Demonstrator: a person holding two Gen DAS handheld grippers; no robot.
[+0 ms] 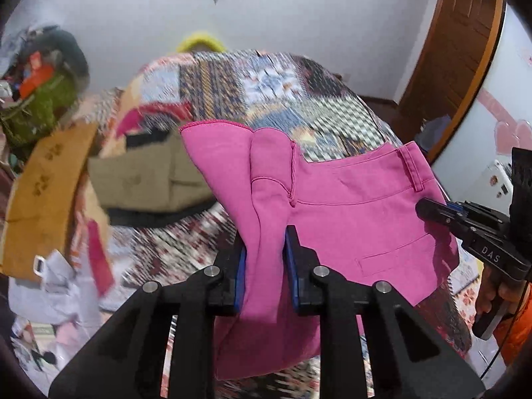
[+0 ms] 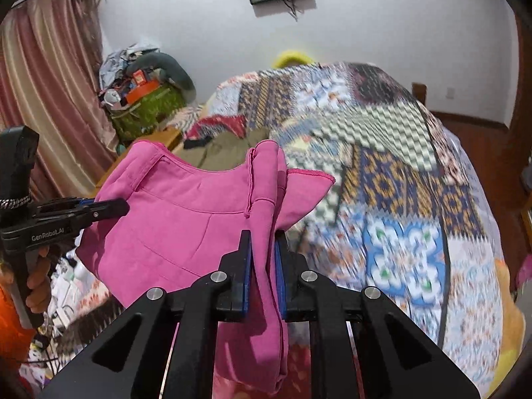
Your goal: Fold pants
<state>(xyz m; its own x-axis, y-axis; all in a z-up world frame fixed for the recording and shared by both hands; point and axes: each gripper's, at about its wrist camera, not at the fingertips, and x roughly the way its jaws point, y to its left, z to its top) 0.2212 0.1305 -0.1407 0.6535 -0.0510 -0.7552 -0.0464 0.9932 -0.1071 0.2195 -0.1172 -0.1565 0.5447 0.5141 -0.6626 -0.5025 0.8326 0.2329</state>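
My left tongs (image 1: 266, 252) and right tongs (image 2: 262, 252) each pinch a bunched fold of the bright pink pants (image 1: 349, 206), lifted above the patchwork bed (image 2: 399, 183). A belt loop and welt pocket show. At 3 o'clock "DAS" reads; at 9 o'clock, seemingly "GenRobot.AI".

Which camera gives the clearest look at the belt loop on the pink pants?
The left wrist view. There the belt loop faces the camera on the waistband of the pink pants, unobstructed. The right wrist view shows the same pants from the other side, with only a loop-like strip near the top left corner.
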